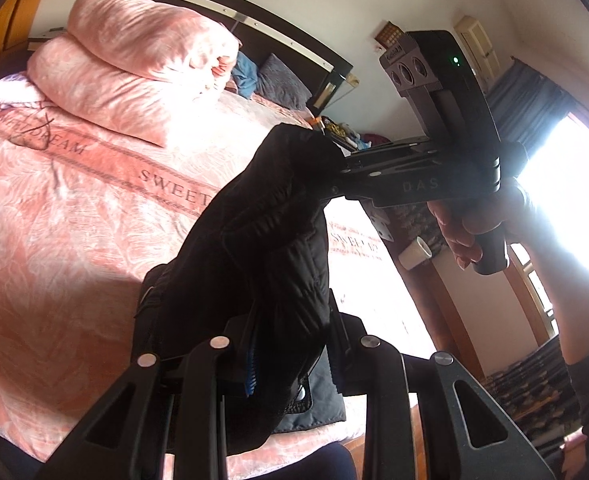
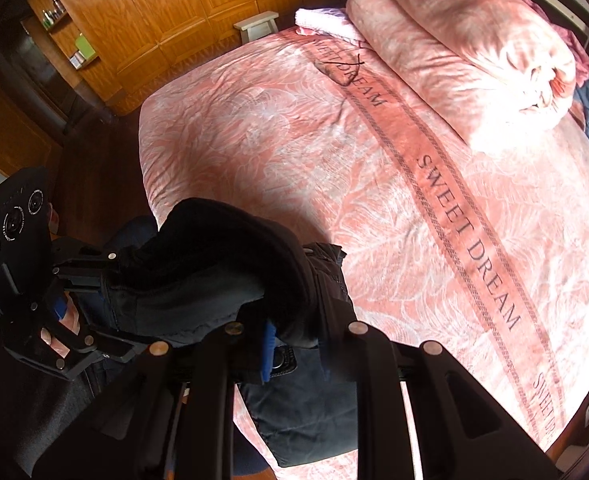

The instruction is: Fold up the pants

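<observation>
- I had the left gripper pinching a bunched edge of the black pants, with cloth filling the gap between its blue-edged pads.
- The right gripper likewise pinched the pants; from the left wrist view its tips were buried in cloth at the far end of the garment.
- The pants hung in the air between the two grippers, over the near edge of the pink bedspread, with a dark part resting on the bed below.
- Risk: both grips held thick, gathered cloth, so a layer could slip out and the garment sag unevenly.
- Risk: bunching could carry a crease or twist into the fold if the pants were laid down unspread.
- Risk: the hanging part could drag on the bedspread and fold under.
- Hidden: waistband and legs could not be told apart; the garment read as one dark mass.
- Hidden: the window glare washed out the right of the left wrist view, and the bed's near edge was cut off by the gripper frames.
</observation>
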Demonstrator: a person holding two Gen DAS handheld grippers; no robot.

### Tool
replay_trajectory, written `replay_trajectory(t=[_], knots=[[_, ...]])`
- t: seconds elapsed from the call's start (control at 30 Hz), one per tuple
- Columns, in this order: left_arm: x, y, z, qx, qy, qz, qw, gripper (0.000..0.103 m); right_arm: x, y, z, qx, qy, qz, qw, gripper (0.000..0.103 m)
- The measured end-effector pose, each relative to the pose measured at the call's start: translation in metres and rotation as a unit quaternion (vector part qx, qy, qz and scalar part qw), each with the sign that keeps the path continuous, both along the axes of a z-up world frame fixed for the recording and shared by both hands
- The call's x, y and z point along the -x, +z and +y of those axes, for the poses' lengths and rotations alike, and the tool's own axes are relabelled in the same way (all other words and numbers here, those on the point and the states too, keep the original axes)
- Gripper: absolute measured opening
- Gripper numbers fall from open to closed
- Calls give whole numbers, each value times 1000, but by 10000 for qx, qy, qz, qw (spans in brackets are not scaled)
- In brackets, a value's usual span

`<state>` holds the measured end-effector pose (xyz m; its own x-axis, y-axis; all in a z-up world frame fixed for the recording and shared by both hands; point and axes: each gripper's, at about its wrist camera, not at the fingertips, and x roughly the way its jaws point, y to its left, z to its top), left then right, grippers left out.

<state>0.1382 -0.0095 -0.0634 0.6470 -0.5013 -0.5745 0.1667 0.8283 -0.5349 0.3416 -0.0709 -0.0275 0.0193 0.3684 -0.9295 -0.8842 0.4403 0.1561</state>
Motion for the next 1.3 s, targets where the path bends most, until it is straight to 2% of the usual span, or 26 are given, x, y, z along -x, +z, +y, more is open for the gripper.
replay_trajectory(t=[0.37, 0.73, 1.3], knots=[[-10, -15, -58, -252, -500, 136, 9983, 27, -1, -16, -67, -93, -287, -28, 9995, 16], [-17, -41, -120, -558, -954, 356, 9932, 27, -5, -50, -133, -218, -633, 121, 9977, 14], [-26, -76, -175, -923, -1318, 666, 9847, 27, -11, -99, -191, -351, -914, 354, 9946, 14]])
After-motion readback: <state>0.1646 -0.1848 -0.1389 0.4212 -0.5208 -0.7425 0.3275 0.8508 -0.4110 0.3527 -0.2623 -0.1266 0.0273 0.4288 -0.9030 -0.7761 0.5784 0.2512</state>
